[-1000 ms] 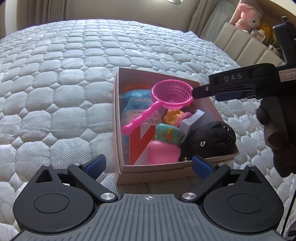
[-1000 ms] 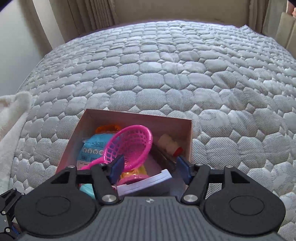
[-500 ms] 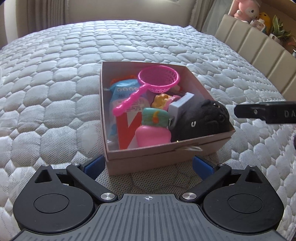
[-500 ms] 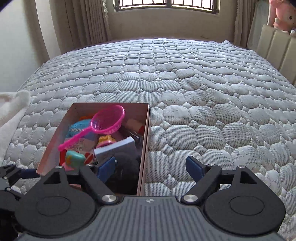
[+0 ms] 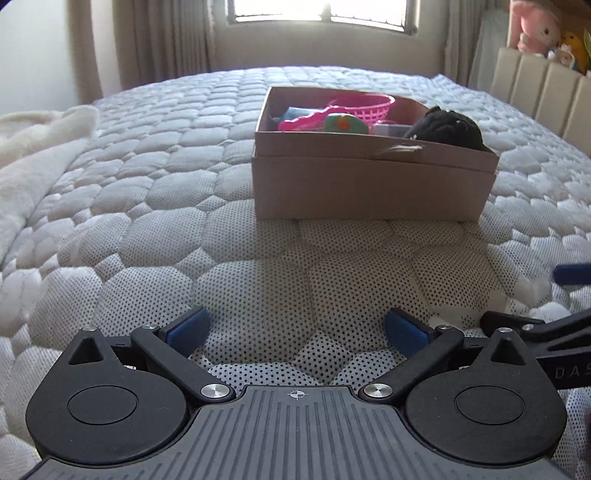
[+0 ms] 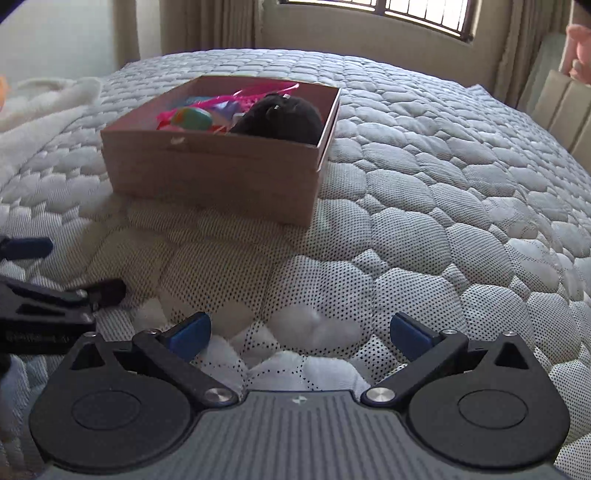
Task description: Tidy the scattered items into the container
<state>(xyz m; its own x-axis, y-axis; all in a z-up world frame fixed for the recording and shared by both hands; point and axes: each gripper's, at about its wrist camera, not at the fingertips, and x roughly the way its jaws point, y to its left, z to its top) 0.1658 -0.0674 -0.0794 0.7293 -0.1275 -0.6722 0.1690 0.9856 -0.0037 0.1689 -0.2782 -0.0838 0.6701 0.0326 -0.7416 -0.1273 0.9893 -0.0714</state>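
Note:
A brown cardboard box stands on the quilted bed, also in the right wrist view. It holds a pink toy strainer, a black plush toy, a teal-capped pink bottle and other items. My left gripper is open and empty, low over the mattress in front of the box. My right gripper is open and empty, low over the mattress, to the box's front right. Each gripper shows at the other view's edge.
A white fluffy blanket lies on the bed's left side, also in the right wrist view. A padded headboard with plush toys stands at the right. Curtains and a window are behind.
Both grippers have pulled back from over the box and dropped low to the mattress. The right gripper let go of the pink strainer, which now lies in the box.

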